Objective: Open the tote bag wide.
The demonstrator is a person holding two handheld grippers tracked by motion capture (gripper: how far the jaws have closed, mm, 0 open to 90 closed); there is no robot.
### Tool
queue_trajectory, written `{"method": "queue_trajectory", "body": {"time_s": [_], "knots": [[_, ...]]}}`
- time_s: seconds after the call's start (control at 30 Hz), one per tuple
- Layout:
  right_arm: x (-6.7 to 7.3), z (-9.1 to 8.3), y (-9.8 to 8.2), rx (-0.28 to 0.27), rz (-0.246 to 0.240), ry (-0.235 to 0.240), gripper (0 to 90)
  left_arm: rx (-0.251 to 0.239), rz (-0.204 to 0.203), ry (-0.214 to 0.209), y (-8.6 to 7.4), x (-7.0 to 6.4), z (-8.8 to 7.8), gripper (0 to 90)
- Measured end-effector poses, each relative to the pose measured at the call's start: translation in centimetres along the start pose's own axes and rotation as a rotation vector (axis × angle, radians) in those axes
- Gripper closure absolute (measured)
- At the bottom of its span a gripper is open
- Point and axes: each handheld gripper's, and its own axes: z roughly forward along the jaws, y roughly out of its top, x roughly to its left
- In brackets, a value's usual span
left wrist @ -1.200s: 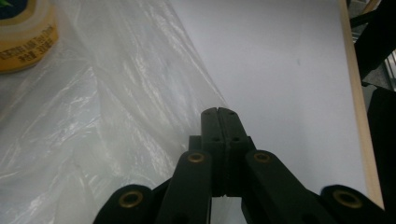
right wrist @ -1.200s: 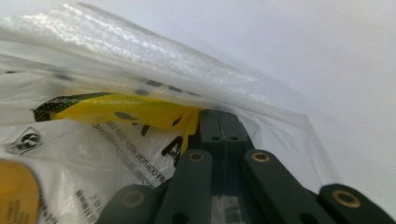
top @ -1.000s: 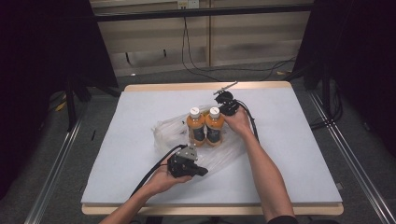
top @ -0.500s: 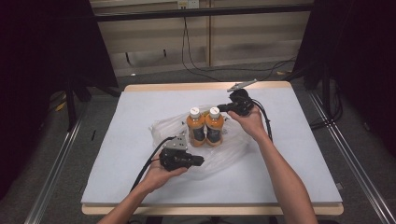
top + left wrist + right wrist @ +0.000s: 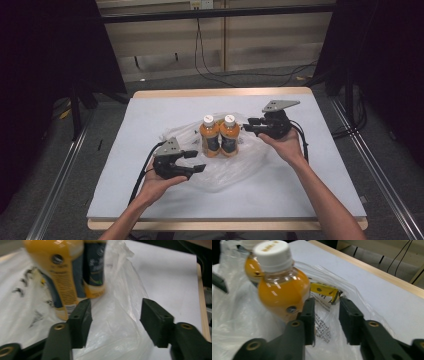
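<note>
Two orange drink bottles with white caps, one (image 5: pixel 210 136) left of the other (image 5: pixel 230 135), stand upright side by side on a crumpled clear plastic bag (image 5: pixel 235 167) at the table's middle. My left gripper (image 5: pixel 197 161) hovers at the bag's front left, pointing right. Its jaws have just been opening and stand open, with bag film (image 5: pixel 120 315) lying beyond the gap, not pinched. My right gripper (image 5: pixel 247 124) is just right of the bottles, pointing left at them. Its jaws have just been opening too and are open, close beside the nearer bottle (image 5: pixel 282 290), with printed bag film (image 5: pixel 324 322) beneath.
The table (image 5: pixel 150 115) has a white top with a wooden edge. Bare white surface lies to the left, right and front of the bag. Behind the table, cables (image 5: pixel 210 65) trail over the floor. Metal rails (image 5: pixel 55 210) run along both sides.
Both grippers went from shut to open. The left one moved left and rose from the bag's front. The right one drew back to the right of the bottles.
</note>
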Motion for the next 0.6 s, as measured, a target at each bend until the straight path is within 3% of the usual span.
{"method": "queue_trajectory", "body": {"time_s": [0.1,0.13,0.2,0.27,0.4,0.6], "knots": [[0.2,-1.4,-0.3,-0.02,0.014,-0.004,39.7,-0.004,0.001,0.037,-0.2,0.1,-1.1,27.7],[0.4,-2.2,-0.5,-0.029,0.012,-0.012,30.4,-0.008,0.004,0.041,-0.2,0.1,-1.3,24.6],[0.6,-3.0,-0.9,-0.037,0.029,-0.021,21.4,-0.008,0.009,0.063,-0.4,0.2,-2.0,20.5],[0.8,-3.6,-1.5,-0.036,0.031,-0.025,18.9,-0.004,0.011,0.105,-0.6,0.1,-2.8,18.1],[1.3,-5.1,-3.0,-0.051,0.048,-0.031,14.2,0.015,-0.007,0.136,-1.2,0.3,-3.6,9.3],[2.0,-7.1,-5.0,-0.068,0.078,-0.053,12.0,0.002,-0.039,0.166,-2.3,0.1,-5.1,7.1]]}}
